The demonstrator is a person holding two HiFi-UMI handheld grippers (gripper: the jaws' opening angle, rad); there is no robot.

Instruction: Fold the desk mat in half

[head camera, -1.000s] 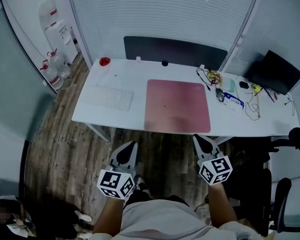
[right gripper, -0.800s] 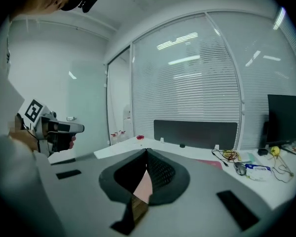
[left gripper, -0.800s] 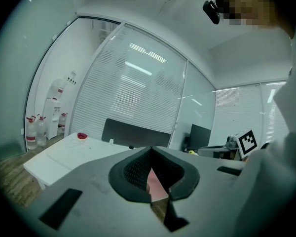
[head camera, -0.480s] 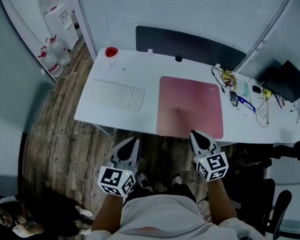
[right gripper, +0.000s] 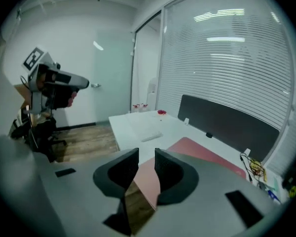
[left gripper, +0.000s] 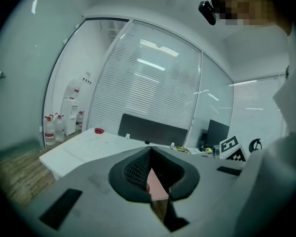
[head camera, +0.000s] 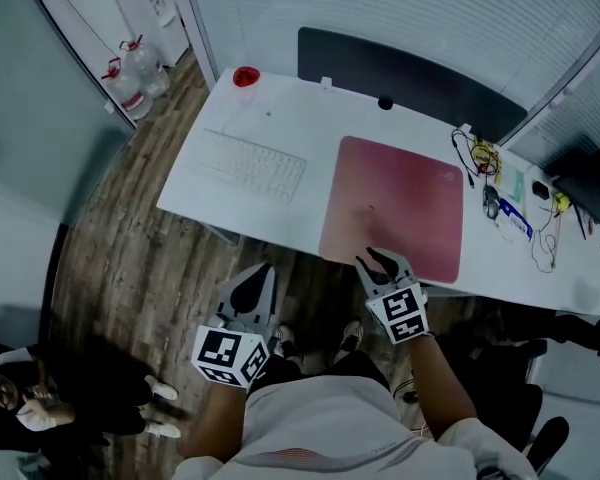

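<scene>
The pink desk mat (head camera: 400, 206) lies flat on the white desk (head camera: 280, 118), right of the middle; it also shows pink between the jaws as the mat (right gripper: 207, 154). My right gripper (head camera: 381, 259) hovers at the mat's near edge, jaws opening, with a gap and nothing between them (right gripper: 146, 154). My left gripper (head camera: 262, 271) hangs over the floor in front of the desk, left of the mat, its jaws meeting at the tips (left gripper: 149, 153) and empty.
A white keyboard (head camera: 254, 165) lies left of the mat. A red object (head camera: 245, 76) sits at the far left corner, with cables and small items (head camera: 500, 183) at the right. A dark panel (head camera: 410, 80) stands along the desk's back. Water bottles (head camera: 130, 78) stand on the floor.
My right gripper has moved forward from over the floor to the mat's near edge, and its jaws have parted. The left gripper has stayed low in front of the desk.
</scene>
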